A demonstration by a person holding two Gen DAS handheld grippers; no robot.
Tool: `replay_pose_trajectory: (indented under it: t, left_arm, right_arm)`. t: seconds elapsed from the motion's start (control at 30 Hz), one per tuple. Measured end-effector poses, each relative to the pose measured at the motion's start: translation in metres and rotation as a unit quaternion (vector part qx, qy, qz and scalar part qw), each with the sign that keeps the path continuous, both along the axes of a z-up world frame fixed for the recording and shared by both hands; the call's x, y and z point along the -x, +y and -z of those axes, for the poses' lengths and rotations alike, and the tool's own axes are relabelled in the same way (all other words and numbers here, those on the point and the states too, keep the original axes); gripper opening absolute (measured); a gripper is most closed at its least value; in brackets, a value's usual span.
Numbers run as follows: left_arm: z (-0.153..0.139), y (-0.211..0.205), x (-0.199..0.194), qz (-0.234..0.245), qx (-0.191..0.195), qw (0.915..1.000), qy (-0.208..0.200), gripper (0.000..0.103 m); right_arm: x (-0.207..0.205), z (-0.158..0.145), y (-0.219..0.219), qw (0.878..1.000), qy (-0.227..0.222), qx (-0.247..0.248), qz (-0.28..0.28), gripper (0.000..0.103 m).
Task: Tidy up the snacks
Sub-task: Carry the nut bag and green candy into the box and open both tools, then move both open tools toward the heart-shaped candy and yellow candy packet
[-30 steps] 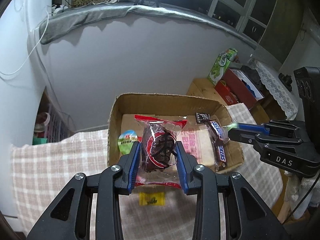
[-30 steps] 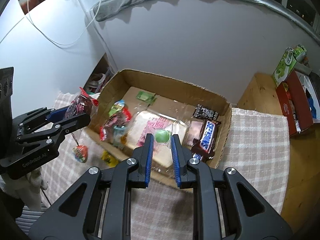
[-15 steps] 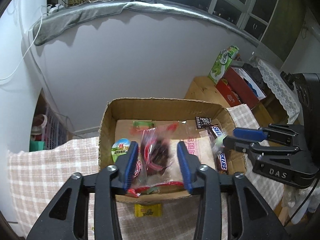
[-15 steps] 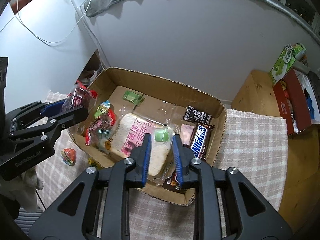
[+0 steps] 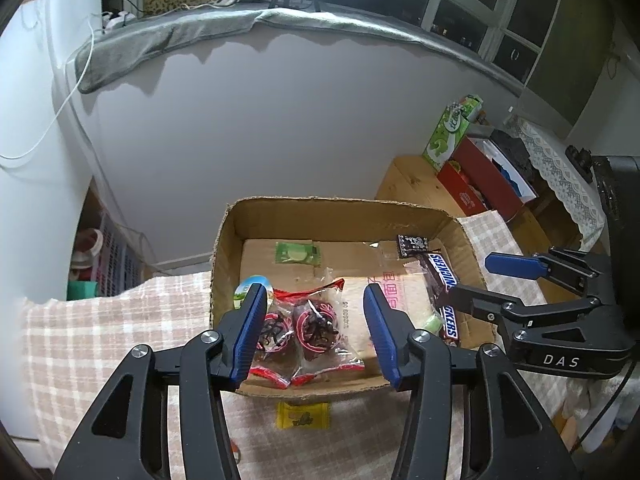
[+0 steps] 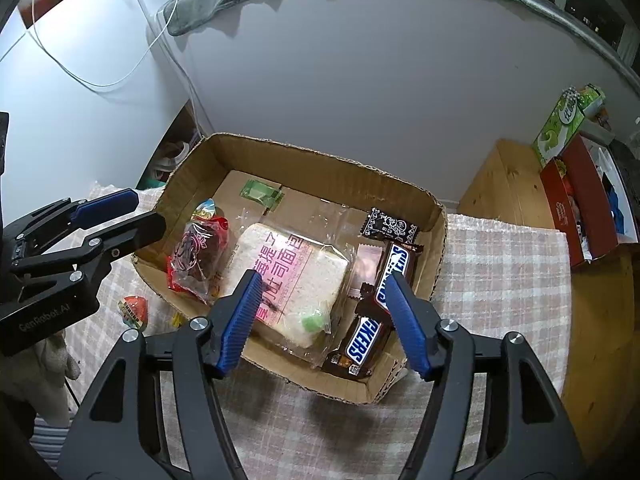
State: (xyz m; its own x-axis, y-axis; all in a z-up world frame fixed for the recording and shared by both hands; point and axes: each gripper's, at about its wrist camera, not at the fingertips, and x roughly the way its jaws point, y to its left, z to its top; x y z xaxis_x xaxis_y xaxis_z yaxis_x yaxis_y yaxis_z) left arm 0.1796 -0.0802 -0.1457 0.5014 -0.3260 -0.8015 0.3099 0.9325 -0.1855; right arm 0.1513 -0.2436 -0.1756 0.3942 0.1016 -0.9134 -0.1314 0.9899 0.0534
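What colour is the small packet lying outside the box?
Yellow packet, clearest in the left wrist view.

The cardboard box (image 6: 434,236) is open on top. Its front half is crowded: red packets (image 5: 308,328), a wrapped bread slice (image 6: 296,276) and chocolate bars (image 6: 372,320) lie side by side. The back floor is bare but for a green sachet (image 5: 298,253). A yellow candy (image 5: 303,415) lies on the worktop (image 6: 500,280) before the box.

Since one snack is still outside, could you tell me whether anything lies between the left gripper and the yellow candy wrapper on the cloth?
Nothing visible does: the yellow candy wrapper lies bare on the checked cloth, below the opening left gripper.
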Motion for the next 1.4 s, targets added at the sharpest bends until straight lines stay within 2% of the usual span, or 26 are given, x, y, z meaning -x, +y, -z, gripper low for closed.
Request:
replay_pose_trajectory:
  t: [0.27,0.7,0.9,1.1,1.17,1.33,1.4]
  left_arm:
    - [-0.003,0.015,0.008,-0.012,0.004,0.9999,-0.001,0.049]
    - [0.003,0.079,0.038,-0.075,0.02,0.9969,0.016,0.049]
    - [0.012,0.118,0.059,-0.114,0.025,0.9927,0.03,0.049]
    - [0.027,0.139,0.082,-0.132,0.025,0.9897,0.049,0.049]
    - [0.032,0.14,0.088,-0.131,0.023,0.9895,0.056,0.049]
    - [0.045,0.134,0.098,-0.122,0.026,0.9896,0.072,0.049]
    - [0.049,0.129,0.101,-0.115,0.027,0.9901,0.076,0.049]
  right_arm:
    - [0.012,-0.007,0.0,1.0,-0.009,-0.008,0.003,0.067]
    - [0.04,-0.017,0.013,0.998,-0.021,-0.051,-0.023,0.067]
    - [0.055,-0.02,0.027,0.995,-0.025,-0.074,-0.057,0.067]
    - [0.069,-0.011,0.051,0.991,-0.017,-0.073,-0.11,0.066]
    - [0.071,-0.005,0.06,0.989,-0.008,-0.076,-0.126,0.06]
    - [0.073,0.015,0.078,0.986,0.015,-0.069,-0.152,0.055]
    - [0.072,0.024,0.086,0.983,0.025,-0.067,-0.166,0.05]
